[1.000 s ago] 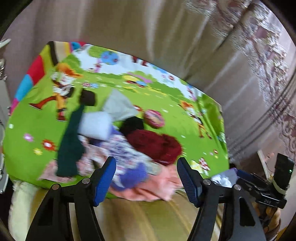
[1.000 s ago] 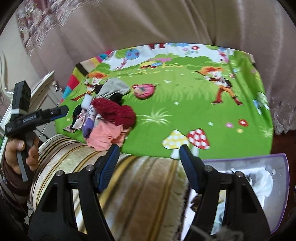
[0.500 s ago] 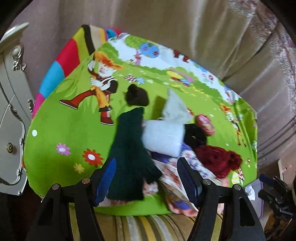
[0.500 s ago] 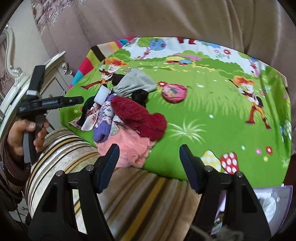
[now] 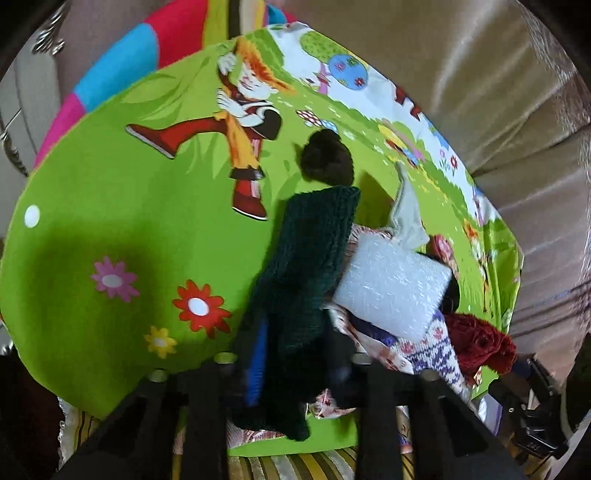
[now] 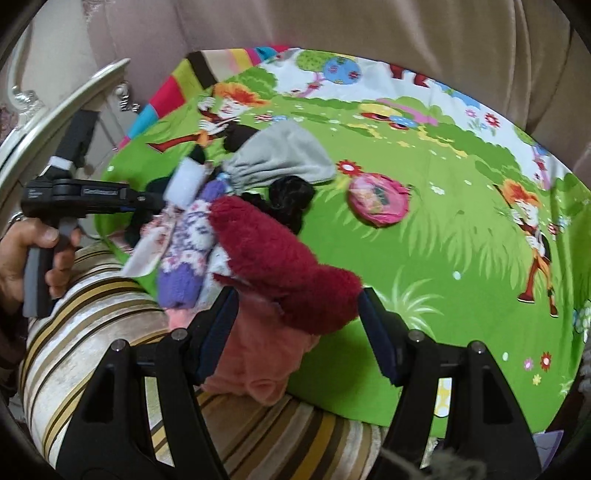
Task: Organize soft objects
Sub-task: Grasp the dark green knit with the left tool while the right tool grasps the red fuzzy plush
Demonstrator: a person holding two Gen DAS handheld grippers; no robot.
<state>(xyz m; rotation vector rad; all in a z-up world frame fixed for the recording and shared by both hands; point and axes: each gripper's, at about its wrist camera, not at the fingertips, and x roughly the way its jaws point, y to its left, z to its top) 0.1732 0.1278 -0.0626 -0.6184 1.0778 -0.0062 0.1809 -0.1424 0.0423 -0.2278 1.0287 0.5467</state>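
A pile of soft things lies on a bright green cartoon mat (image 5: 110,206). In the left wrist view my left gripper (image 5: 295,354) has closed in around the near end of a long dark green knitted cloth (image 5: 310,254); a white fluffy block (image 5: 391,284) lies beside it. In the right wrist view my right gripper (image 6: 295,317) is open, its jaws on either side of a dark red fuzzy sock (image 6: 280,266) that lies over a pink cloth (image 6: 258,354). A purple patterned sock (image 6: 188,258), a grey cloth (image 6: 284,155) and a black fuzzy item (image 6: 291,195) lie beyond.
A pink round pouch (image 6: 376,199) lies apart on the mat. A striped beige cushion (image 6: 92,332) runs along the mat's near edge. Beige curtains (image 6: 332,26) hang behind. A silver cabinet (image 6: 55,107) stands at the left. The left hand-held gripper (image 6: 88,192) shows in the right wrist view.
My left gripper moved left and down onto the dark green cloth and narrowed around it. My right gripper moved closer to the pile, now straddling the red sock.
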